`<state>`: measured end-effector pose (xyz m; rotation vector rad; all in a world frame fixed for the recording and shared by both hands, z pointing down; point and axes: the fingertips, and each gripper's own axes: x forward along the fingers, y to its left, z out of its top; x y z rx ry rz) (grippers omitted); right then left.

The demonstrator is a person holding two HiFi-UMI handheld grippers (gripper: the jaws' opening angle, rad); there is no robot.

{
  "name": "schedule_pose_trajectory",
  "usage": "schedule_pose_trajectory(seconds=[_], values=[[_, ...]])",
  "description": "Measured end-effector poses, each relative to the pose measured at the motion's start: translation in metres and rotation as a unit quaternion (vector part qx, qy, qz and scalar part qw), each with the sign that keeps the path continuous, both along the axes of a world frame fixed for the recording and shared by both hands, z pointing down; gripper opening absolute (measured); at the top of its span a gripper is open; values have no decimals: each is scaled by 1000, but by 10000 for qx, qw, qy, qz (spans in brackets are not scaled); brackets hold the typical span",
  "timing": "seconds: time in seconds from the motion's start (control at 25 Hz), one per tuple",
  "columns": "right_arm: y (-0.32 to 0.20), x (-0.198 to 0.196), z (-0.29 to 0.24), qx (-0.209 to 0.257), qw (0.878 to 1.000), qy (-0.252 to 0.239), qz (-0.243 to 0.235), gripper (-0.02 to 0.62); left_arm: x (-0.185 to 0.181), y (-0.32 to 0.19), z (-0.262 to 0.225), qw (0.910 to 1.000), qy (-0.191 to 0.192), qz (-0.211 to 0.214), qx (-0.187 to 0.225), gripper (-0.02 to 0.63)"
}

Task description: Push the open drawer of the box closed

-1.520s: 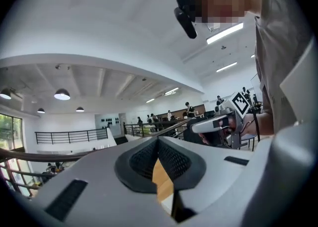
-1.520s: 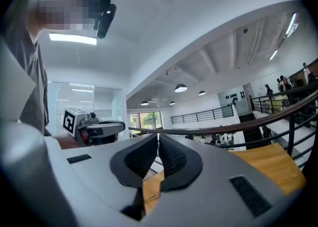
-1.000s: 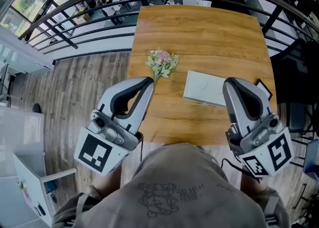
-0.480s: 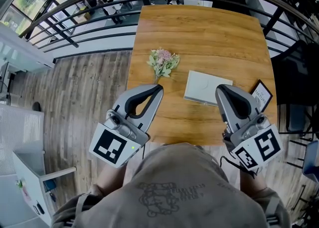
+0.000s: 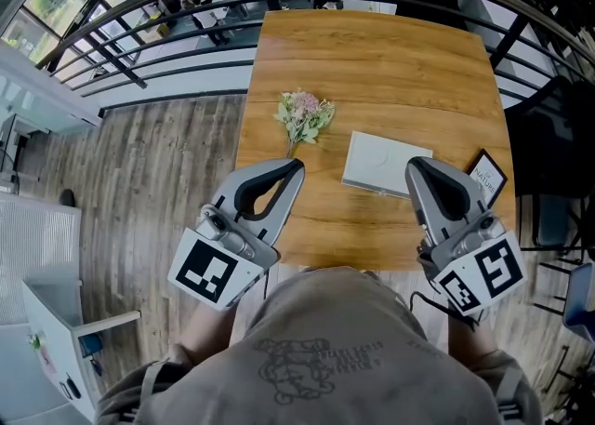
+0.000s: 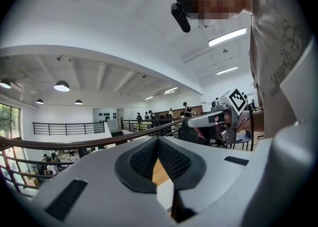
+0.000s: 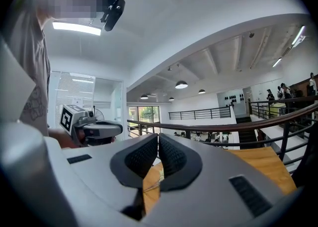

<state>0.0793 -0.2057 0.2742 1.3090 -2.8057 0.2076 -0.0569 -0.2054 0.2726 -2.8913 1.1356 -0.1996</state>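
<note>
Head view: nearest the viewer, the left gripper (image 5: 296, 165) hangs just left of the white box (image 5: 383, 163) and the right gripper (image 5: 416, 165) overlaps its right end. Both have jaws pressed together and hold nothing. The box lies flat mid-counter (image 5: 372, 60). Beyond it, to the left, lies a flower bunch (image 5: 303, 116).

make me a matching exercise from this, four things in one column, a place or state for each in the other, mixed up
1 bunch of pink and green flowers
2 flat white rectangular box
3 small black framed card
4 right gripper

a fingers shut, nothing between them
b at the wooden table's right edge
c on the table's left side
d between flowers and card

Pairs: 1-c, 2-d, 3-b, 4-a
</note>
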Motion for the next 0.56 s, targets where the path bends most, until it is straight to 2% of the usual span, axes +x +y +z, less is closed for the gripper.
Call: schedule_pose_trajectory(seconds=[0.24, 0.44, 0.56], values=[[0, 2, 2, -19, 10000, -3, 21, 34, -1, 0, -1, 10000, 49, -26, -15, 15], [2, 1, 4, -47, 10000, -16, 4, 34, -1, -2, -7, 9996, 2, 35, 270, 15], [3, 3, 4, -51, 10000, -34, 10, 35, 0, -1, -7, 9998, 16, 14, 207, 15]])
